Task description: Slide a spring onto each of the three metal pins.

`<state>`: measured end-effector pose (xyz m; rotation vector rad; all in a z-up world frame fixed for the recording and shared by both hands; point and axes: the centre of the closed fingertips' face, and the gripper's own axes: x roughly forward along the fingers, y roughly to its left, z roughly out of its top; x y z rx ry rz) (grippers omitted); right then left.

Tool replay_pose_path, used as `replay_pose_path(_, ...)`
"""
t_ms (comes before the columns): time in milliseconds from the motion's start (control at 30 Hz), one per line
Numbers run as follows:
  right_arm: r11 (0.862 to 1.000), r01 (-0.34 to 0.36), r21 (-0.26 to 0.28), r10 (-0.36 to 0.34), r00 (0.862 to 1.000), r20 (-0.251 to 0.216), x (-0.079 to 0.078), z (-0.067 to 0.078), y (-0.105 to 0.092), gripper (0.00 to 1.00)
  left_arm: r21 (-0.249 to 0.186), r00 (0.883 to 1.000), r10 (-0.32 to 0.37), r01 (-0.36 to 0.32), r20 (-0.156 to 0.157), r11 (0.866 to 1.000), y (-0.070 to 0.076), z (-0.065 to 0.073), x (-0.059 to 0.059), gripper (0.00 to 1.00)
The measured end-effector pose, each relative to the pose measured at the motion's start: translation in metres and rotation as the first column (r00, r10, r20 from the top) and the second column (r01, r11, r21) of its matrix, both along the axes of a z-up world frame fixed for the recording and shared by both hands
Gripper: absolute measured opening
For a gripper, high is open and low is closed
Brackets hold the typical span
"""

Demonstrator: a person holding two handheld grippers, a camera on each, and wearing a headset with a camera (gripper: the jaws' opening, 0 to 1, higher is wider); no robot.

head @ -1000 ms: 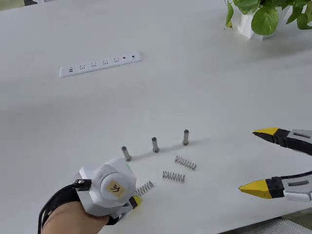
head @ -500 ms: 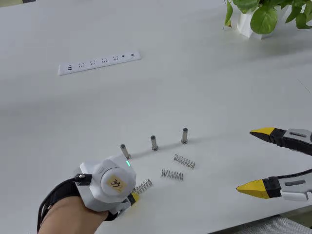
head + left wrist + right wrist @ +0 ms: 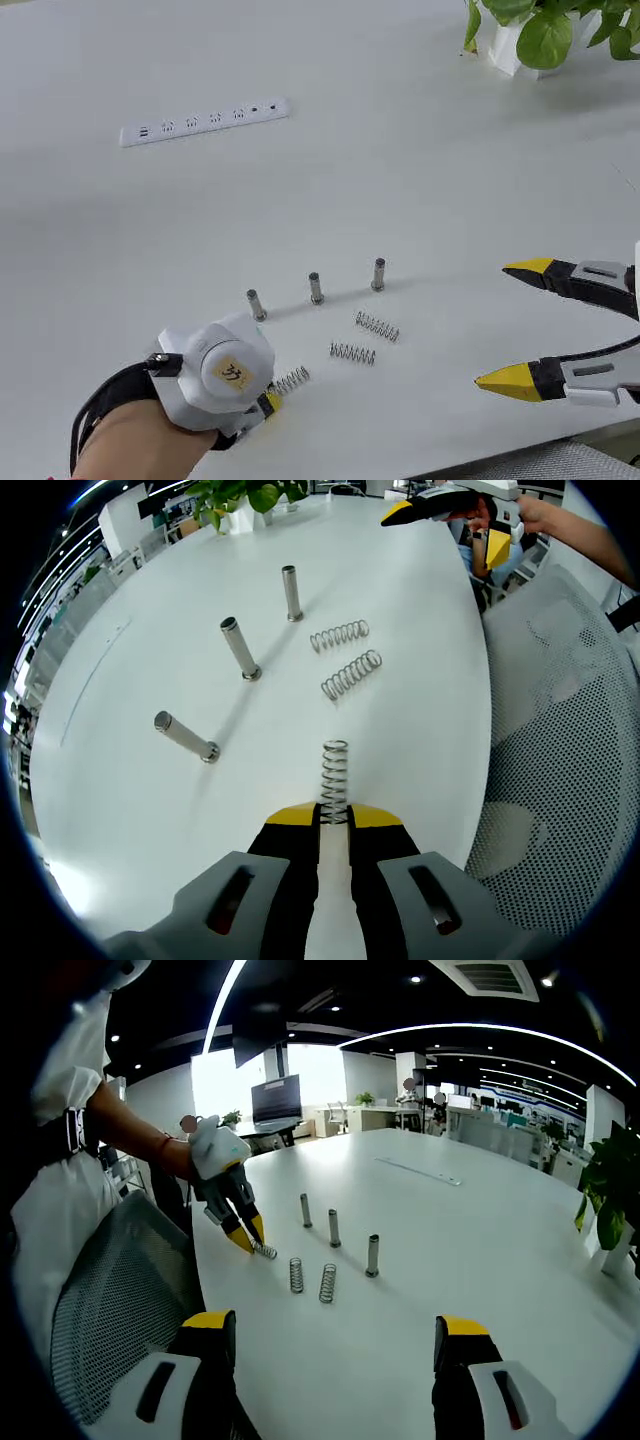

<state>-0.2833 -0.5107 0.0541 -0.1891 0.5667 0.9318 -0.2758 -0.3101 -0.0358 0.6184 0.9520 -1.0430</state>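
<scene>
Left tool (image 3: 333,816) tight on spring (image 3: 334,768)

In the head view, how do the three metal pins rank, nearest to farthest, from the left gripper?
1. Nearest: short steel pin on the left, just beyond the left gripper.
2. Next: middle steel pin.
3. Farthest: right-hand steel pin.

Yellow-tipped black left tool (image 3: 268,403) and right tool (image 3: 492,323), silver springs (image 3: 377,326) and pins (image 3: 316,288), white table (image 3: 400,150).

Bright, even ceiling light, faint soft shadows beside the pins (image 3: 316,289), fisheye bending at gripper-view edges.
</scene>
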Motion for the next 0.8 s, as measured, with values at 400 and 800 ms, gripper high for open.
replay_pose_path(400,0.999,-0.038,0.003,0.038,0.999,0.001,-0.001,0.008,0.019,0.79,-0.069,0.999,0.033,-0.033,-0.002,0.997,-0.001,0.011,-0.003,0.07)
replay_pose_path(800,0.989,-0.14,0.042,0.14,0.99,-0.007,-0.005,0.031,0.068,0.69,-0.285,0.994,0.102,-0.088,0.036,0.955,-0.014,0.055,-0.002,0.07)
